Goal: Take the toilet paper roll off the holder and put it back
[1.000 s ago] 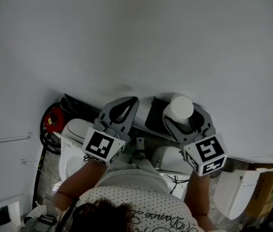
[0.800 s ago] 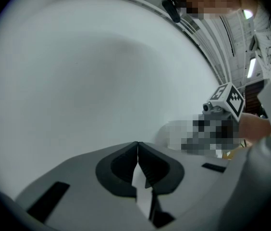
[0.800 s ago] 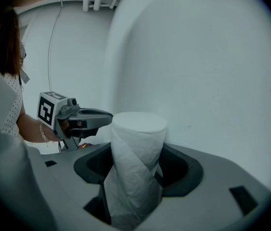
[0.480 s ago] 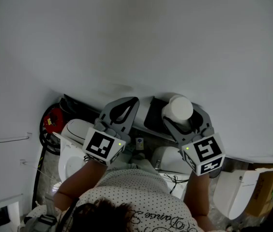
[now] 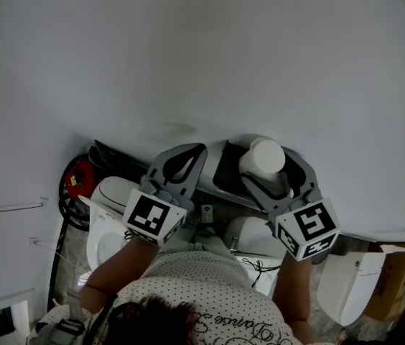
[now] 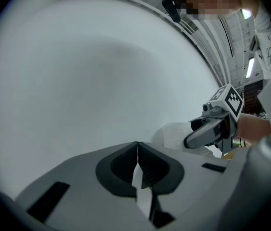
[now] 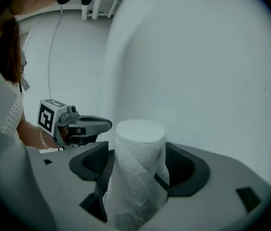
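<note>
Roll btwn R gripper jaws (opening)

The lower half of the toilet paper roll is lost behind the right gripper, whose jaws are opening with the roll between them; in the right gripper view its foot sinks out of sight, so what it stands on cannot be seen. A dark panel beside it is partly covered, and whether it is the holder cannot be told. The person's hands are hidden behind the left gripper and the right, the head is cut by the bottom edge, and a red object on the floor is too small to identify.
</note>
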{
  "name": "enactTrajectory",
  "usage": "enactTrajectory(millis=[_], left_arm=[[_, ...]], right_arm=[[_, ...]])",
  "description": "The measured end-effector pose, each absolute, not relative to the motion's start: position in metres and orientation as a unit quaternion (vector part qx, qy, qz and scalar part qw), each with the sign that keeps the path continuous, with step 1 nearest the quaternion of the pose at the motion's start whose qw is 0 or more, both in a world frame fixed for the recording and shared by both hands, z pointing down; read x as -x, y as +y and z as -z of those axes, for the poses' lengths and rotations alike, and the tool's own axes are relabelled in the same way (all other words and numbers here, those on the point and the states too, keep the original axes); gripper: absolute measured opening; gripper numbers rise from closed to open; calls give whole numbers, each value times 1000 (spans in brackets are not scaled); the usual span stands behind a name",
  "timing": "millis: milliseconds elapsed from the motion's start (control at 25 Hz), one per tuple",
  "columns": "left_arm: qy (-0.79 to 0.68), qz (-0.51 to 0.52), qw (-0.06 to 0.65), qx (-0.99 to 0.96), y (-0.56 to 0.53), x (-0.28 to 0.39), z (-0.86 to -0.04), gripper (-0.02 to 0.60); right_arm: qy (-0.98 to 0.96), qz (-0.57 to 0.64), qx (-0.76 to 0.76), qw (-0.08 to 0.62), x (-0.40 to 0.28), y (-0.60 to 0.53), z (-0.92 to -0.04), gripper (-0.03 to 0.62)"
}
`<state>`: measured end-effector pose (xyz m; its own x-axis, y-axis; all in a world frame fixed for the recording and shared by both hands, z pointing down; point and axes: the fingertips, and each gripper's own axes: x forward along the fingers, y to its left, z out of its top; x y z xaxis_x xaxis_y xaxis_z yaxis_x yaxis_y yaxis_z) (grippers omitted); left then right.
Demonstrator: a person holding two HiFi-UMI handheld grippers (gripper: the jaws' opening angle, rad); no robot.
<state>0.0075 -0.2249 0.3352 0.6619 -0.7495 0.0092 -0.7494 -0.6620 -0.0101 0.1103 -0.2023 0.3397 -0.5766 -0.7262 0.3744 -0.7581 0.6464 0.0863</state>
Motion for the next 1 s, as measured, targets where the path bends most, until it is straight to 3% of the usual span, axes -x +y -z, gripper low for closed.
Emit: enactTrajectory(millis=[480, 600, 840, 1000], left_arm=[[412, -2, 11, 911, -224, -4, -328, 5], [410, -3, 14, 912, -223, -5, -325, 6], [407, -3, 19, 913, -221, -5, -327, 6], [404, -3, 23, 915, -220, -6, -324, 5]], right_arm=[[-880, 26, -469, 70, -127, -201, -269, 332], [-874, 38, -483, 43, -134, -197, -261, 287], [-866, 53, -497, 20, -136, -187, -263, 124], [-864, 49, -501, 19, -135, -182, -272, 51]])
